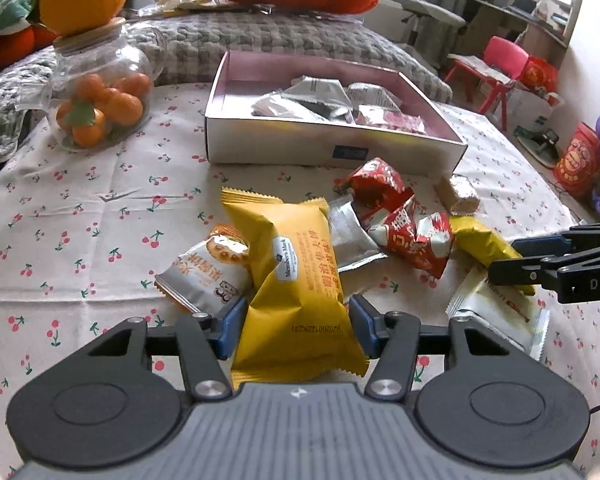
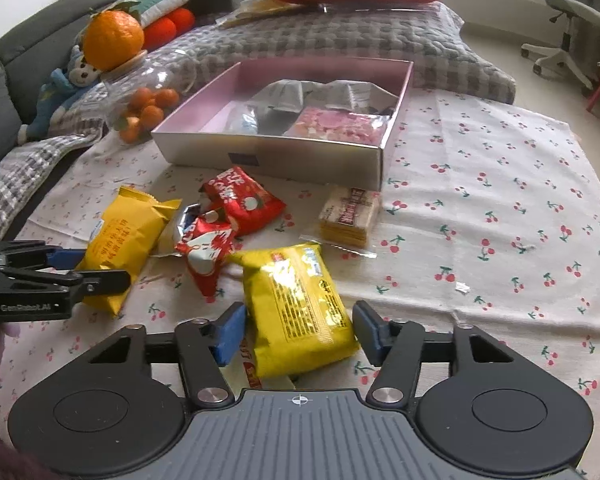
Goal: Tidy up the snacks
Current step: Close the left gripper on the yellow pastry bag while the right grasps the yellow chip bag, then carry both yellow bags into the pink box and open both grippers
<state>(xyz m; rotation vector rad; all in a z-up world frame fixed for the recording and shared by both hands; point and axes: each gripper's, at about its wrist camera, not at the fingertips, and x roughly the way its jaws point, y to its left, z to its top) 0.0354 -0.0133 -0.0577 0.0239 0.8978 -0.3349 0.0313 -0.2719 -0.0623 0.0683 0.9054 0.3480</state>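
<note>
Between left hand-held gripper (image 1: 296,328) pads: orange-yellow snack pack (image 1: 296,280), not yet pinched; right hand-held gripper (image 2: 298,332) open around yellow pack (image 2: 300,308). Light, crinkly, slippery; best pinched mid-body.

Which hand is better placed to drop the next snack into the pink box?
Left. Its jaws flank the orange-yellow snack packet, directly facing the pink cardboard box; the right gripper sits farther away.

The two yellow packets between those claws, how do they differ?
The orange-yellow packet at the left gripper is matte with a white oval logo; the bright yellow packet at the right gripper is glossy with dense print. The first leans on neighbouring snacks; the second overlaps a white packet. Both sit between open fingers, ungripped.
</note>
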